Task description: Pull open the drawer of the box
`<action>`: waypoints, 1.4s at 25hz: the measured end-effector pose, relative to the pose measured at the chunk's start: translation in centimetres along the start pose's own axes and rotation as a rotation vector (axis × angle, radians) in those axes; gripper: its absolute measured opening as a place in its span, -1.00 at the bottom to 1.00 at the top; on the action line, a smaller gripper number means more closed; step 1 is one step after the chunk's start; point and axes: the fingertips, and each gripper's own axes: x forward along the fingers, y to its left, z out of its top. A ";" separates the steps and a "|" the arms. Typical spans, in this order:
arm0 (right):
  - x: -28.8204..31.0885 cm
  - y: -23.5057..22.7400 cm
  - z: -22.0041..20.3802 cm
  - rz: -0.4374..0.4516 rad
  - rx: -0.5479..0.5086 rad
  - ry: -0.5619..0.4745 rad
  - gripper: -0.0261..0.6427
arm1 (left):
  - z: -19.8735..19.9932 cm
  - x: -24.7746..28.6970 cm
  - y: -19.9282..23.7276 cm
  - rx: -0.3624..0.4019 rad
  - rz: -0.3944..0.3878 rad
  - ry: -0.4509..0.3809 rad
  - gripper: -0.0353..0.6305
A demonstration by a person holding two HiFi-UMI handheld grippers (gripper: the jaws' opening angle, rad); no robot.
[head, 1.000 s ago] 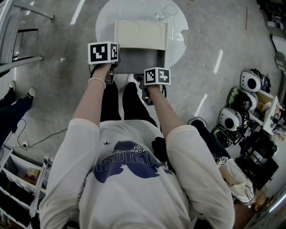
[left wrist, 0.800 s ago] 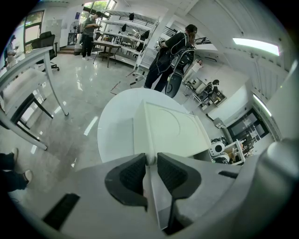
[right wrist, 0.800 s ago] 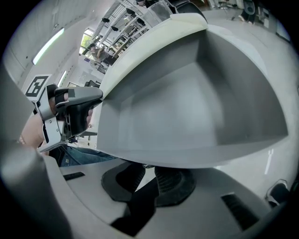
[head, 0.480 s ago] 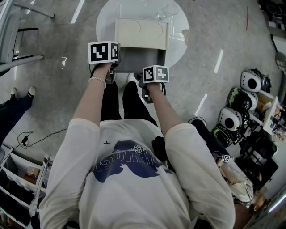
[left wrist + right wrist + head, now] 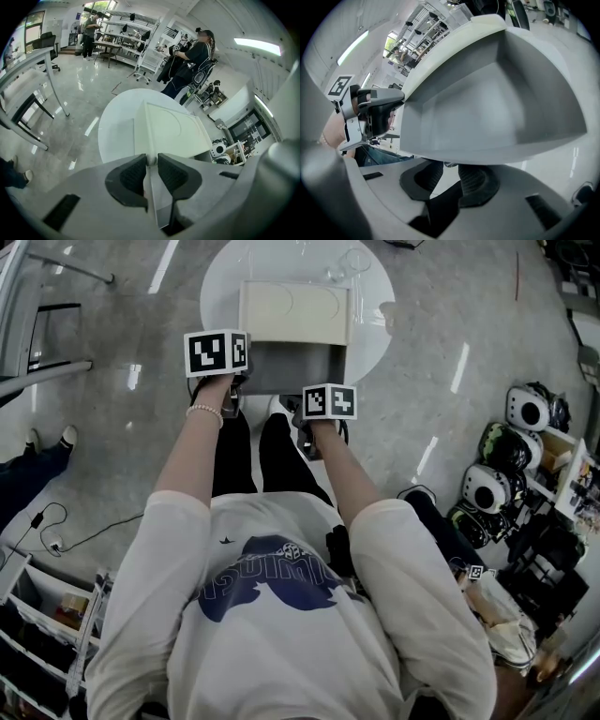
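Observation:
A cream box stands on a round white table. Its grey drawer is pulled out toward me and looks empty in the right gripper view. My left gripper is at the box's front left corner, and its jaws are shut on the box's edge. My right gripper sits under the drawer's front lip. Its jaws are opening; a small tab of the drawer front hangs between the pads with a gap on each side.
Clear glass items stand at the table's far side. Helmets fill a rack at the right. A person's legs and a cable are on the floor at the left. Another person stands beyond the table.
The right gripper has shifted only slightly at the drawer front. The drawer, box and left gripper stay where they were.

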 end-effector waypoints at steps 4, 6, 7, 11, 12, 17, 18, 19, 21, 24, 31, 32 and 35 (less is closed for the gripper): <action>-0.8 0.6 -1.0 0.095 0.084 -0.012 -0.36 | -0.1 -0.1 0.0 -0.011 -0.001 -0.012 -0.64; -2.0 0.8 -1.7 0.130 0.097 -0.009 -0.35 | -0.1 -0.1 0.0 -0.010 -0.001 -0.017 -0.64; -2.8 0.8 -1.9 0.144 0.100 -0.016 -0.34 | -0.1 -0.2 0.0 -0.012 -0.003 -0.023 -0.64; -7.8 0.6 -0.8 0.213 0.150 -0.149 -0.35 | 0.0 -0.5 -0.1 -0.017 -0.006 -0.048 -0.64; -9.3 0.6 0.1 0.228 0.167 -0.210 -0.35 | -0.1 -0.7 -0.1 -0.011 -0.003 -0.058 -0.64; -18.6 1.7 6.8 0.325 0.195 -0.618 -0.53 | 1.1 -4.6 -0.9 0.011 -0.025 -0.237 -0.64; -20.8 2.3 8.1 0.340 0.177 -0.699 -0.56 | 1.7 -6.2 -1.3 0.036 -0.025 -0.298 -0.64; -22.8 3.0 9.4 0.335 0.139 -0.775 -0.60 | 2.3 -8.0 -1.9 0.070 -0.020 -0.363 -0.64; -26.8 4.2 11.4 0.248 0.000 -0.913 -0.73 | 3.5 -12.2 -3.4 0.148 -0.006 -0.509 -0.64; -31.7 6.9 13.3 0.019 -0.301 -1.079 -0.86 | 4.8 -18.5 -5.4 0.242 0.029 -0.717 -0.64; -36.5 14.0 15.4 -0.212 -0.763 -1.276 -0.93 | 7.2 -26.7 -8.2 0.411 0.188 -0.999 -0.87; -36.4 14.9 15.7 -0.223 -0.800 -1.289 -0.93 | 7.6 -27.2 -8.4 0.427 0.201 -1.020 -0.87; -35.9 17.6 15.7 -0.247 -0.903 -1.307 -0.93 | 8.4 -28.7 -8.6 0.452 0.228 -1.067 -0.87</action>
